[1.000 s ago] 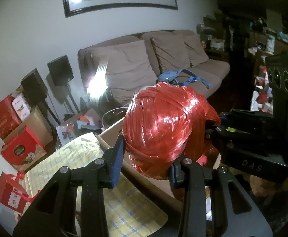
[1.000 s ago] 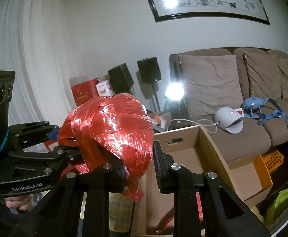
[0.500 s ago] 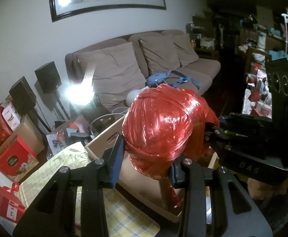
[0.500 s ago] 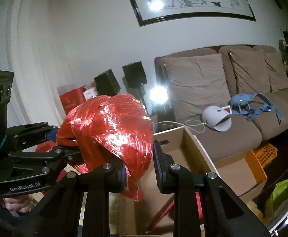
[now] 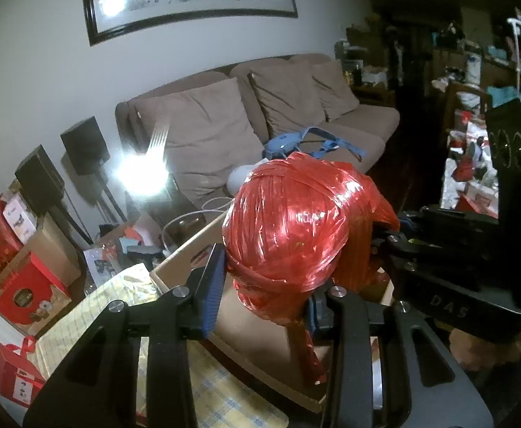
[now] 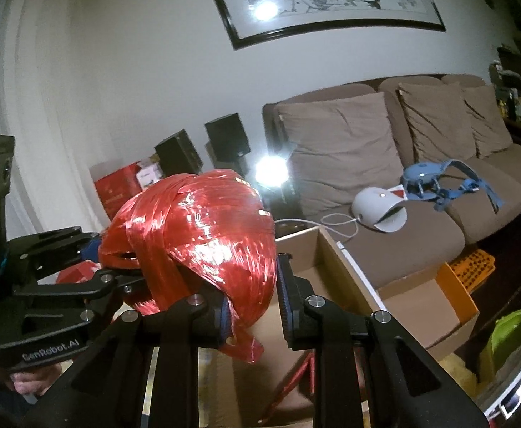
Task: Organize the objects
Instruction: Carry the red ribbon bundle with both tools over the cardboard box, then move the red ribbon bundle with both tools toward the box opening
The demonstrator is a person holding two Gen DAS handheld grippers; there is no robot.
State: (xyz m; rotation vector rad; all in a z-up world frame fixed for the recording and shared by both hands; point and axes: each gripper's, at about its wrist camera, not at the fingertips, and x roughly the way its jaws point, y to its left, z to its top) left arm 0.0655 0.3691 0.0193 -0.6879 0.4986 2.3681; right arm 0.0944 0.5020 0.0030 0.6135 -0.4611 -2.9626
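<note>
The ball of red string (image 5: 292,228) hangs directly above the open cardboard box (image 6: 335,249), clamped from 2 sides by the left claw (image 5: 260,292) and right claw (image 6: 253,299).

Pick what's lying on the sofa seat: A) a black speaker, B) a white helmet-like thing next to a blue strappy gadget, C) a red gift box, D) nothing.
B: the right wrist view shows a white helmet-like thing beside a blue strappy gadget on the sofa seat.

Cardboard box (image 6: 335,260) interior behind red ball (image 6: 203,235)
</note>
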